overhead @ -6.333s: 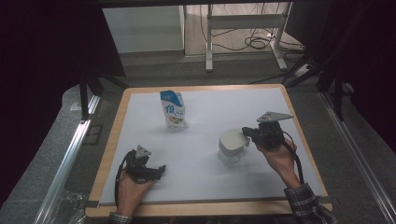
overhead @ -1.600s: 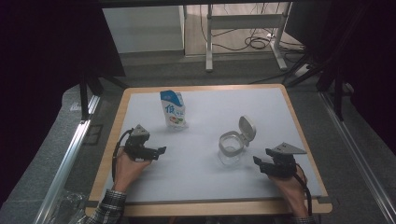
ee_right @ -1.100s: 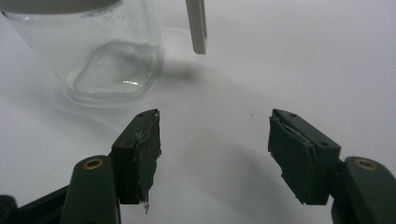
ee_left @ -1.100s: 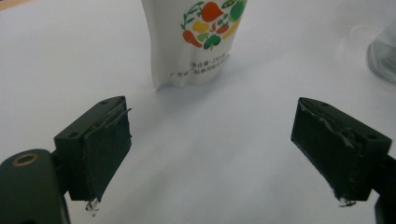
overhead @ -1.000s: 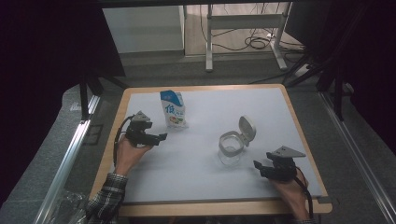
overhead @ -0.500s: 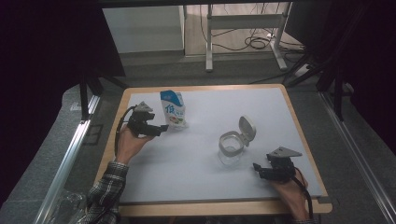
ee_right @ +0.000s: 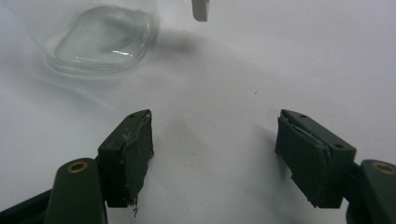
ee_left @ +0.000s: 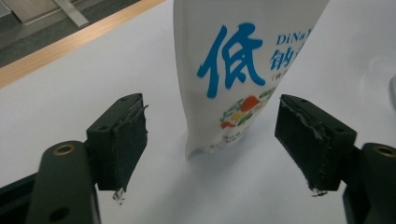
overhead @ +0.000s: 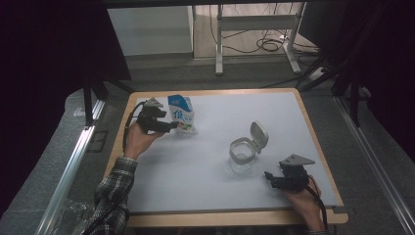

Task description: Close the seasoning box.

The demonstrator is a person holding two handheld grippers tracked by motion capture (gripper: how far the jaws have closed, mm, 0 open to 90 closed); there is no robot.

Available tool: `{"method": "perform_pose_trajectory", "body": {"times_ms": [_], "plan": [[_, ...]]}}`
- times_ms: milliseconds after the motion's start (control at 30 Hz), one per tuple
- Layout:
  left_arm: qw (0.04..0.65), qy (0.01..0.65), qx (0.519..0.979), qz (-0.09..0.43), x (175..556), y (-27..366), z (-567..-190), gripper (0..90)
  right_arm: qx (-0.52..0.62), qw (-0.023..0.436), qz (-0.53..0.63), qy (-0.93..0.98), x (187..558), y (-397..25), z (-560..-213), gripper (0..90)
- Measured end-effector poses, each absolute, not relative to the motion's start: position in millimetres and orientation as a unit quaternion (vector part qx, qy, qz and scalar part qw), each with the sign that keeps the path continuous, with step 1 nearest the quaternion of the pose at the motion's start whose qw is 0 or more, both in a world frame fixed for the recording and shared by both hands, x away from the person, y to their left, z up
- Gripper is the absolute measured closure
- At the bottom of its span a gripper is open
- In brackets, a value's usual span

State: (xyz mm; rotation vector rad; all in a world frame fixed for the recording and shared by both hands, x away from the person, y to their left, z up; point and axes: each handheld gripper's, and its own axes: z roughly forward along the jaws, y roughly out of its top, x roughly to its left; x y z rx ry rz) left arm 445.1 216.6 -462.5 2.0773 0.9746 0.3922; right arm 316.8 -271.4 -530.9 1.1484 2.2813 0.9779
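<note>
The left gripper [ee_left: 212,144] stands wide open with the white pouch [ee_left: 243,70] upright just ahead between its 2 jaws, lined up for a squeeze. The right gripper [ee_right: 212,156] rests open on the counter [overhead: 205,186], the lid-open jar [ee_right: 100,37] ahead to its left.

Upright white pouch [overhead: 182,114], blue lettering

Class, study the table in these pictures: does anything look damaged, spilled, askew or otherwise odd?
Nothing is spilled. The glass jar stands with its hinged lid flipped open. The pads of the left gripper look frayed at the edges, as do those of the right gripper. The pouch stands upright.
</note>
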Motion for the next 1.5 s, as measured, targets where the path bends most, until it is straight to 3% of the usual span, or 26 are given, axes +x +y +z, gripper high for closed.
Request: {"method": "perform_pose_trajectory", "body": {"times_ms": [700,1233,1300,1500], "plan": [[0.413,0.351,0.828,0.143,472.8,212.9,-447.5,45.5,0.411,0.202,0.350,0.817,316.9,-271.4,-531.0,27.5],[0.404,0.318,0.844,0.155,470.7,208.2,-440.8,77.1,0.411,0.202,0.350,0.817,316.9,-271.4,-531.0,27.5],[0.404,0.313,0.845,0.158,467.7,208.1,-440.8,84.7,0.411,0.202,0.350,0.817,316.9,-271.4,-531.0,27.5],[0.413,0.312,0.841,0.156,462.6,207.0,-440.4,88.9,0.411,0.202,0.350,0.817,316.9,-271.4,-531.0,27.5]]}}
